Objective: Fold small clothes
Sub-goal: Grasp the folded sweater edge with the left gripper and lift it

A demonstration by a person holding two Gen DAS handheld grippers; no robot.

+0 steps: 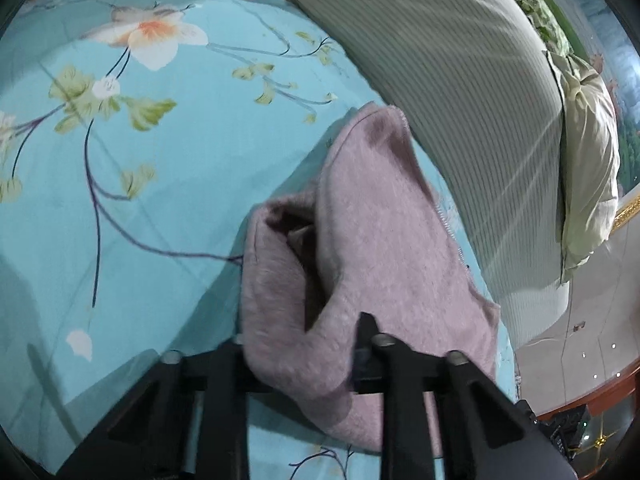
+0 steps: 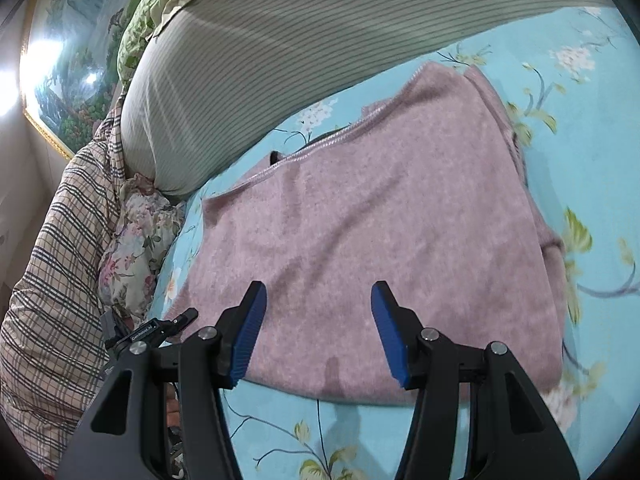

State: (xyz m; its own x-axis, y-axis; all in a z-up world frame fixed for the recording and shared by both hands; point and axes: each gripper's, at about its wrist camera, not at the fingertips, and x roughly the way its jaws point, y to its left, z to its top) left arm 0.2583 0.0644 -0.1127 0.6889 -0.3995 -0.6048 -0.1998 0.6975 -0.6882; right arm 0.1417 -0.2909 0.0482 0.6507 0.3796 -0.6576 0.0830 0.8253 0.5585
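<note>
One fuzzy pink garment point(image 1: 360, 240) bunched in left claw point(image 1: 304, 344), right claw point(image 2: 318, 312) agape, empty.

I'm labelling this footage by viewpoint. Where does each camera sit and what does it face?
Left wrist: on the left gripper, looking down its fingers, shut on bunched pink garment over the floral sheet.
Right wrist: on the right gripper, open above the garment lying flat.
Shared: garment, sheet, striped pillow.
</note>
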